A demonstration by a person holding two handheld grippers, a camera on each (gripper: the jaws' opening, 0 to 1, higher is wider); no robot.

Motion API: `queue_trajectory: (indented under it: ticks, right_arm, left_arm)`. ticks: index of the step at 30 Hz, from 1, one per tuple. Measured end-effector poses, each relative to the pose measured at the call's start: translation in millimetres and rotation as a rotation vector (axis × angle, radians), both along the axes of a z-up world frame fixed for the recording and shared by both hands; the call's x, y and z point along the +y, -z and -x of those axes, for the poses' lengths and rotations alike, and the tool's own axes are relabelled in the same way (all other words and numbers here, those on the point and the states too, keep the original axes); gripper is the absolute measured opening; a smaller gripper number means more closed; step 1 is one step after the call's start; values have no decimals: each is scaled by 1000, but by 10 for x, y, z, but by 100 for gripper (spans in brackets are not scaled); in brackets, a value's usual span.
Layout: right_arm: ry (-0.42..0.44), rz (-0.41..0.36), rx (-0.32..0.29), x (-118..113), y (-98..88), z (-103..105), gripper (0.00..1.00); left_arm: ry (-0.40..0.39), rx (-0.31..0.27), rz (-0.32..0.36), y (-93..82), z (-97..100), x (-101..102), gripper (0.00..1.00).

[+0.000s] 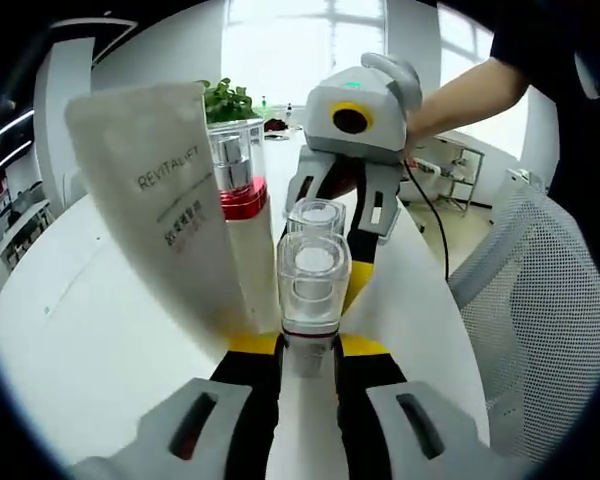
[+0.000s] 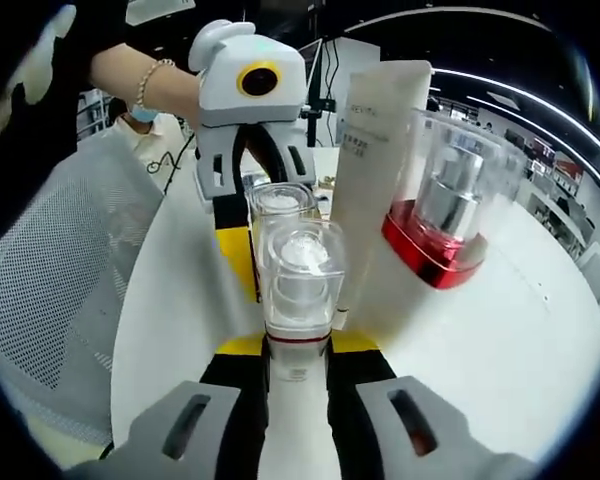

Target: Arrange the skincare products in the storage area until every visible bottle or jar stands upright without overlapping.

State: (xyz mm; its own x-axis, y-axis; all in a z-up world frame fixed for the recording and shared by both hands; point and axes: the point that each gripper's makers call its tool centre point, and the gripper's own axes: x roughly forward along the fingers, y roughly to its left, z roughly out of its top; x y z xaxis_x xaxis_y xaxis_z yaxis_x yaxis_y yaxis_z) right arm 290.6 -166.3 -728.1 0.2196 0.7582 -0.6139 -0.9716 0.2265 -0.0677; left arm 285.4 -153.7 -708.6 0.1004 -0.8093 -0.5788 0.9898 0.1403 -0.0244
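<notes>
Two clear-capped bottles stand upright between the opposed grippers. In the left gripper view, the left gripper (image 1: 309, 352) is pinched on the base of the near bottle (image 1: 313, 280); in the right gripper view, the right gripper (image 2: 298, 358) is likewise closed on its near bottle (image 2: 302, 275). Each bottle holds a white inner jar, fill level unclear. The placing step appears in hand: release without tipping is called for next. Just beside the jaws stand a white tube (image 1: 160, 190) and a red-collared pump bottle (image 1: 239, 175), upright, on the white table (image 1: 70, 330).
</notes>
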Motion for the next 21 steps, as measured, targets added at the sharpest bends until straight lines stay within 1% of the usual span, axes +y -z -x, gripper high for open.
queue_trajectory:
  ticks: [5, 12, 21]
  right_arm:
    - [3, -5, -1, 0, 1, -6, 21]
    - [13, -6, 13, -5, 2, 17, 26]
    - [60, 3, 35, -77, 7, 39, 33]
  left_arm:
    - [-2, 6, 2, 3, -3, 1, 17]
    - [-12, 15, 4, 0, 3, 0, 17]
    - [-24, 39, -1, 0, 31, 46, 26]
